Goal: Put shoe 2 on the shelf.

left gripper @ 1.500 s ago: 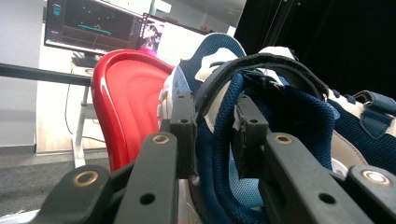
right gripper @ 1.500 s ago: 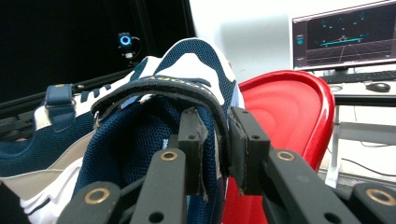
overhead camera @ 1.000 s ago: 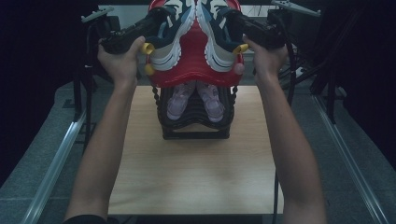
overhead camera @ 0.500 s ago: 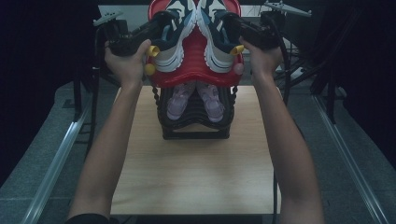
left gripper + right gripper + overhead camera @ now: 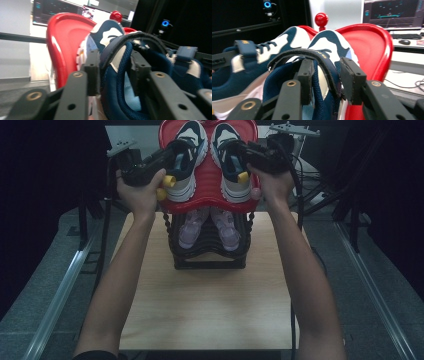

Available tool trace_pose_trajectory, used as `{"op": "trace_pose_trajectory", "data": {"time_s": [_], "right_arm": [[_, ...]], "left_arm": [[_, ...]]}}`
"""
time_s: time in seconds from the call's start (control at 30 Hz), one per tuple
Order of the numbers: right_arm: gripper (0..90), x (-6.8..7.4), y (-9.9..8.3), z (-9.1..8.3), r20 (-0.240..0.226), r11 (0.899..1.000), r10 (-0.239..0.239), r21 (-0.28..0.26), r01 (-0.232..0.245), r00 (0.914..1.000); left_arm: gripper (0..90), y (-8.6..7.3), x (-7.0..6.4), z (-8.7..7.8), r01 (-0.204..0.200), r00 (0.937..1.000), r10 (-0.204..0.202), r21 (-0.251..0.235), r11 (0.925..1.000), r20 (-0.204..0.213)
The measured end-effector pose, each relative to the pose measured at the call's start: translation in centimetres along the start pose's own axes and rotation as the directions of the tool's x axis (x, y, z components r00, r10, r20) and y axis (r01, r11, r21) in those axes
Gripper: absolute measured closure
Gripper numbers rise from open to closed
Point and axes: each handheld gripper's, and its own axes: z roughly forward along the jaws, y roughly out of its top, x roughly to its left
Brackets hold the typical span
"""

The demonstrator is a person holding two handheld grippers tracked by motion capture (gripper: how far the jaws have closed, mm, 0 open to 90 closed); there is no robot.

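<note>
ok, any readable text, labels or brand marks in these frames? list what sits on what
Nothing can be read.
Gold letters on the navy shoe strap by the right gripper: blurred, unreadable.
Dark monitor screen behind the red plastic shoe tray: coloured lines, too small to read.
Second monitor screen: blurred, unreadable.

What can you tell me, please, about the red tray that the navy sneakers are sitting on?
The red tray looks like glossy moulded plastic with a raised rim and a ribbed front edge. It tops a black rack, tilted towards the person, with a red ball knob behind it. Two navy-and-white sneakers lie on it side by side, toes away, each gripped at the collar by a gripper.
</note>
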Motion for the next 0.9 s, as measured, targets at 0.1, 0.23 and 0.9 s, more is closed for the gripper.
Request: {"op": "trace_pose_trajectory", "data": {"time_s": [0.1,0.23,0.9], "right_arm": [[60.2,0.0,0.0,0.0,-0.002,1.000,-0.011,0.000,0.011,0.9999],[50.2,-0.6,-0.1,-0.1,-0.050,0.999,0.029,0.016,-0.029,0.9983],[42.8,-1.7,-0.4,-2.5,-0.160,0.993,0.105,-0.043,-0.114,0.9815]], "left_arm": [[57.8,0.1,-0.1,-0.2,-0.002,0.9999,0.002,-0.002,1.0000,0.015],[53.8,0.5,0.1,-0.7,-0.002,0.9995,0.002,-0.006,1.0000,0.030],[51.8,0.6,0.6,-2.3,-0.011,0.9975,0.009,0.025,0.9996,0.070]]}}
